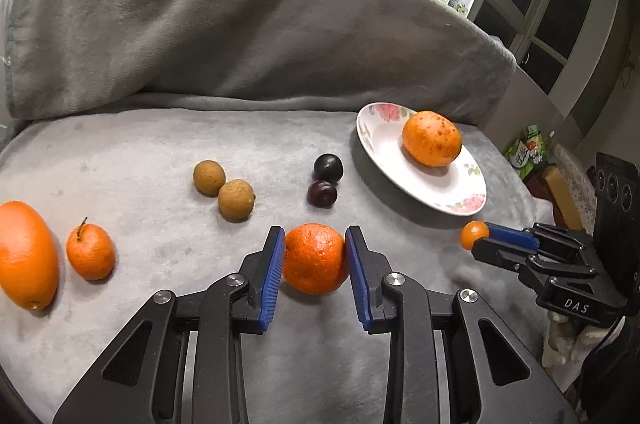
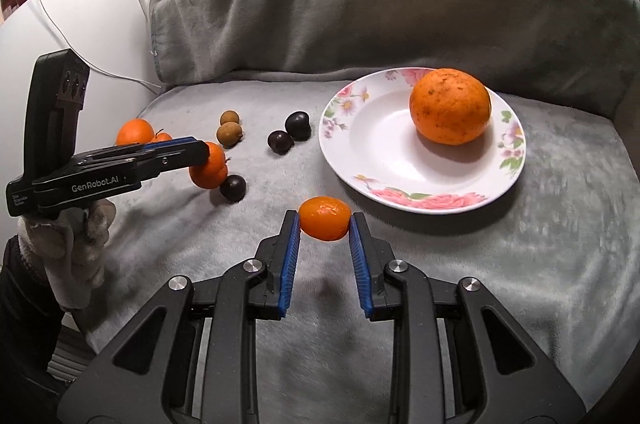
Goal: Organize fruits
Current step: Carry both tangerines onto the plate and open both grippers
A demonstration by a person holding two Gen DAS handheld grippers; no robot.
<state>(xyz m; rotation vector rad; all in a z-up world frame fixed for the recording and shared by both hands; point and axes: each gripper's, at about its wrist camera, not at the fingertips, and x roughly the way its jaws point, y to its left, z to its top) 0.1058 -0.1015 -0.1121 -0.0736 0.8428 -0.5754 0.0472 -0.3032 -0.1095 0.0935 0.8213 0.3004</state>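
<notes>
Floral plate (image 2: 424,184) on grey blanket (image 2: 520,264) bears one large orange (image 2: 450,106). Left gripper (image 1: 315,256) clamps a medium orange (image 1: 316,260) beside the scattered fruit; right gripper (image 2: 325,224) clamps a small mandarin (image 2: 325,218) near the plate's rim.

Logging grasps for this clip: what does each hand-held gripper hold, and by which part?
Left hand-held gripper: the round orange, pinched at its two sides. Right hand-held gripper: the small orange kumquat-like fruit, pinched at its two ends.
</notes>
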